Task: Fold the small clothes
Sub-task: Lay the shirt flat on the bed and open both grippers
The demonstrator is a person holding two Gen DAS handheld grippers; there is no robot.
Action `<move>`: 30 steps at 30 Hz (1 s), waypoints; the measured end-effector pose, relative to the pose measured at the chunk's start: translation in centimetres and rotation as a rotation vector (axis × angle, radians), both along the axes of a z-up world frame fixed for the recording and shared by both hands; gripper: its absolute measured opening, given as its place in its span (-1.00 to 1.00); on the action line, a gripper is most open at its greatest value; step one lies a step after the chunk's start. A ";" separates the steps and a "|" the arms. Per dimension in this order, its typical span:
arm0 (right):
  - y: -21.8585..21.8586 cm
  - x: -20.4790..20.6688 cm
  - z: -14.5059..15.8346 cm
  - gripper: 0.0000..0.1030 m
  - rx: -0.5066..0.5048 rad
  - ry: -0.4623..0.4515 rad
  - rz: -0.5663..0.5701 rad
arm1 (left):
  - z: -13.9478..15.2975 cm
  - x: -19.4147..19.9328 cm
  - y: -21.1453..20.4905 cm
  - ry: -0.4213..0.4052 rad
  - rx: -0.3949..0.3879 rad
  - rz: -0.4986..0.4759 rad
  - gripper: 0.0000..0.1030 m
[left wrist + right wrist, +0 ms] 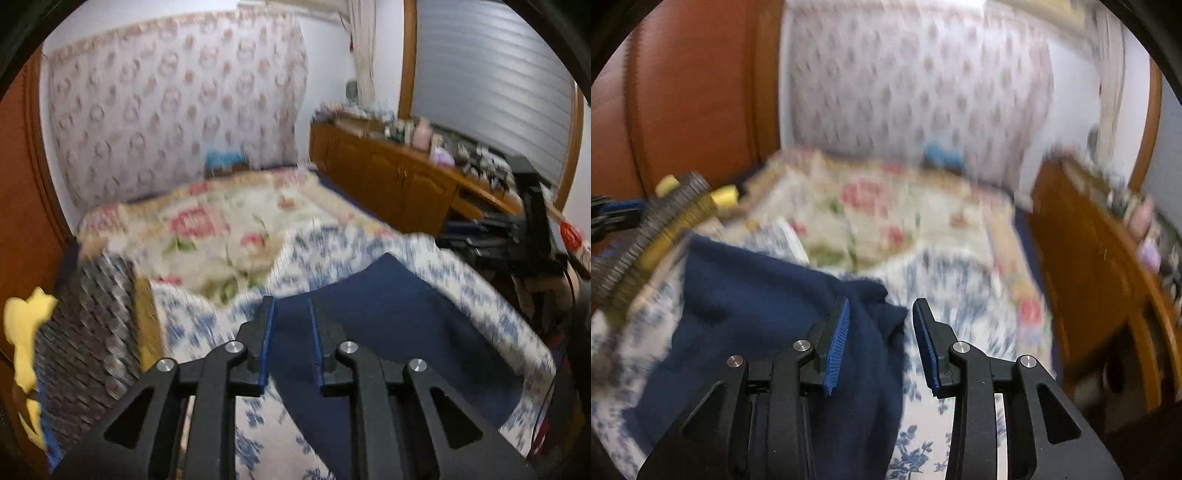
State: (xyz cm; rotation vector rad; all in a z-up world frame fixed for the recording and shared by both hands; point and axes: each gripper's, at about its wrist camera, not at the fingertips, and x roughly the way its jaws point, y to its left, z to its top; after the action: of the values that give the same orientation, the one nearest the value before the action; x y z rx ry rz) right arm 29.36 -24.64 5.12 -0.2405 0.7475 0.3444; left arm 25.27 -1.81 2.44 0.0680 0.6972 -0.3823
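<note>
One navy garment [399, 314] lies on our blue-floral bed cover [207, 325]. Left gripper [291, 306] & right gripper [881, 310]: jaws apart, cloth betw. them, unpinched.

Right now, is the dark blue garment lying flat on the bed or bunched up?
Partly bunched. The dark blue garment lies on the blue-flowered sheet, with folds gathered near the right gripper; motion blur hides finer creases.

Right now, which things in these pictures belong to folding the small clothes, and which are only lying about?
For the job:
- dark navy blue cloth garment on the bed
- left tongs
- right tongs

Lying about:
- floral cream and pink quilt
- blue-flowered white bedsheet
- long wooden sideboard, with blurred small items on top
</note>
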 end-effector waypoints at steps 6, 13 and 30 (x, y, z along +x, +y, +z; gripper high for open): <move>-1.4 -1.9 -2.6 -0.21 0.009 0.041 0.006 | -4.4 -5.0 -0.6 0.045 0.047 -0.002 -0.47; -1.6 -9.3 -2.1 -0.20 0.060 0.029 0.065 | -6.2 -12.1 -0.6 0.068 0.026 -0.030 -0.47; -0.6 -16.2 -6.6 -0.19 0.067 0.081 0.110 | -9.4 -17.4 -2.0 0.139 -0.020 -0.110 -0.47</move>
State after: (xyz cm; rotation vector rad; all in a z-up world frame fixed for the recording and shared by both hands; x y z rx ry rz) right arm 13.20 -25.22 -1.45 -0.2060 0.8029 0.4852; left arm 7.91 -3.84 -6.93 0.0612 0.8287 -0.5026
